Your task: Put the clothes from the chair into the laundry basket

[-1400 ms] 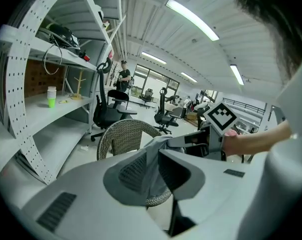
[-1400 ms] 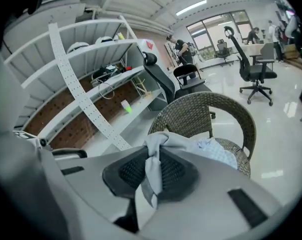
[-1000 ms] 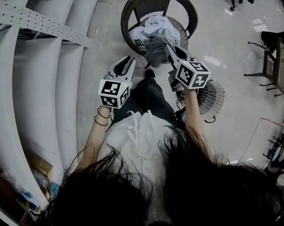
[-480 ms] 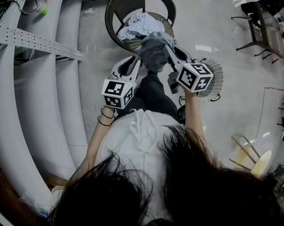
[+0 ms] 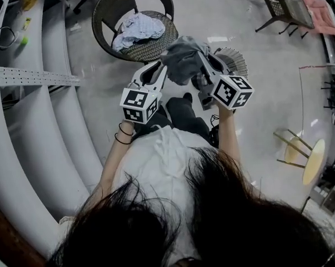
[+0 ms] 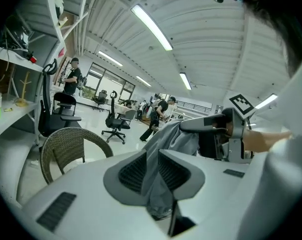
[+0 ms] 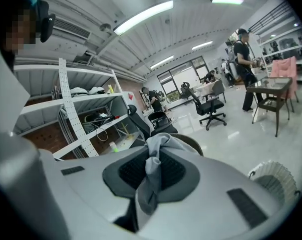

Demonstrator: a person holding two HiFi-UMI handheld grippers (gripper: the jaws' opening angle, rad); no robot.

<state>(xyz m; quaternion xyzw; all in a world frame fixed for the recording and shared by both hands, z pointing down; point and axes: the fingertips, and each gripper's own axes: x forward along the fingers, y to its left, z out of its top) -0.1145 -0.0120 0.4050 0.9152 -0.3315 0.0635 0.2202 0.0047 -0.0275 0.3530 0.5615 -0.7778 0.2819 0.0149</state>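
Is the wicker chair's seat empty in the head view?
No, a pale crumpled garment lies on the seat of the wicker chair.

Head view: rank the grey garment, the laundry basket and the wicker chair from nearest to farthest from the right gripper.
1. Grey garment: clamped in the right gripper's jaws.
2. Laundry basket: just beyond it, right side.
3. Wicker chair: farthest, upper left.

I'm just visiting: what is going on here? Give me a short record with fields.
Held item: grey garment, up in the air
Left hand-held gripper: shut on the grey garment
Right hand-held gripper: shut on it too
Chair: wicker, one light garment on its seat
Laundry basket: on the floor, right of the chair
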